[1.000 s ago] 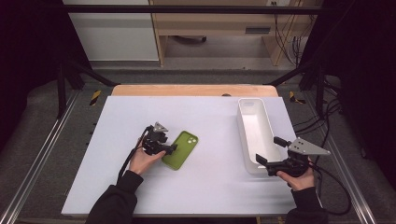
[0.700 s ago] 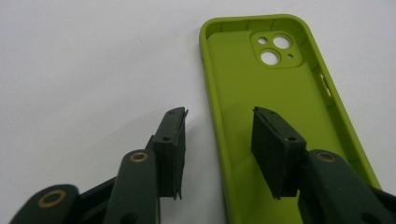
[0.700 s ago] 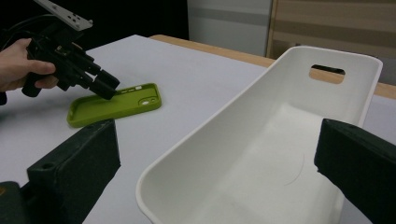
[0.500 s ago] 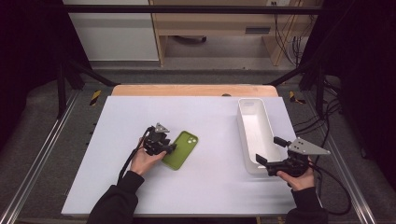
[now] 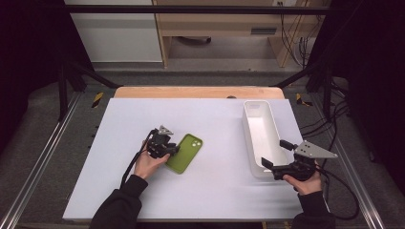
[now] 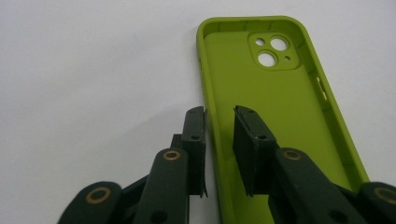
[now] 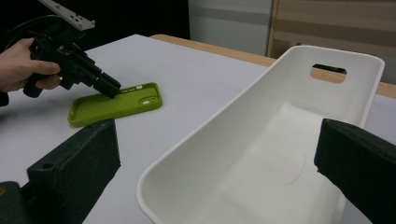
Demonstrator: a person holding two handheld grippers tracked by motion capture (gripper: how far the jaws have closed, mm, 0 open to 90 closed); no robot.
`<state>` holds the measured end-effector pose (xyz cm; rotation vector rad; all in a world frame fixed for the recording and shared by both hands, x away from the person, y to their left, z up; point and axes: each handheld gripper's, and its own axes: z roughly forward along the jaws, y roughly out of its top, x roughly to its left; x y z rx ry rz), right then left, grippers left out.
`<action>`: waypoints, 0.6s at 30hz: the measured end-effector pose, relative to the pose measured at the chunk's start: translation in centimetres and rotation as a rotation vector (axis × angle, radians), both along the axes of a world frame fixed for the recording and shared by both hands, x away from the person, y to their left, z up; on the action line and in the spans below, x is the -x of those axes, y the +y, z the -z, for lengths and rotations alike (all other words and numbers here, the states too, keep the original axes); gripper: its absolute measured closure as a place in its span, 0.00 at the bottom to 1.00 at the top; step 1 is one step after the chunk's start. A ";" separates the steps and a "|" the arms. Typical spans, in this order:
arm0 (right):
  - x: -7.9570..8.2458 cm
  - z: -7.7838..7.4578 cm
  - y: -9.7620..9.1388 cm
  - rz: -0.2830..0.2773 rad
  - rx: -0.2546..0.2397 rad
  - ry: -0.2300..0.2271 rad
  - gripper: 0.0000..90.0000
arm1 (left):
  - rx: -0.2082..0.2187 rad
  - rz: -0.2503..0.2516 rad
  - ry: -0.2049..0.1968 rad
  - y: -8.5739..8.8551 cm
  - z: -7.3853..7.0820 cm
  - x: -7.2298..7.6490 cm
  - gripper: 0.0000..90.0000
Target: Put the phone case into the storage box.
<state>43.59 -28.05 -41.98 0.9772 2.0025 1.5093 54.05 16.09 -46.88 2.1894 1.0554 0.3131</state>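
Note:
A green phone case (image 5: 187, 153) lies inside-up on the white table (image 5: 215, 119), camera cutout pointing away from me. My left gripper (image 5: 173, 150) is at its near left edge. In the left gripper view the jaws (image 6: 219, 119) straddle the side wall of the case (image 6: 280, 116), one outside and one inside, slightly apart, so it is open. My right gripper (image 5: 273, 153) stands wide open at the near end of a long white tray (image 5: 246, 129). In the right gripper view the tray (image 7: 341, 50) sits between the jaws (image 7: 218, 130), with the case (image 7: 112, 105) and left gripper (image 7: 109, 87) beyond.
The tray is empty and has a handle slot (image 7: 328, 70) in its far end. A wooden strip (image 5: 191, 91) borders the table's far edge. Metal rails run along both sides, and cables (image 5: 344, 191) trail off the right edge.

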 end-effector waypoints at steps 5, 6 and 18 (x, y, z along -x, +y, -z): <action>0.0 0.0 0.0 -0.001 0.002 0.000 0.01 | -0.009 0.005 0.000 -0.1 -0.1 0.1 0.86; 0.0 0.0 0.0 -0.001 0.002 -0.001 0.01 | -0.008 0.005 0.000 -0.1 -0.1 0.1 0.87; 0.0 0.0 0.0 0.000 -0.001 -0.001 0.01 | -0.023 0.002 -0.005 -0.1 -0.1 0.1 0.92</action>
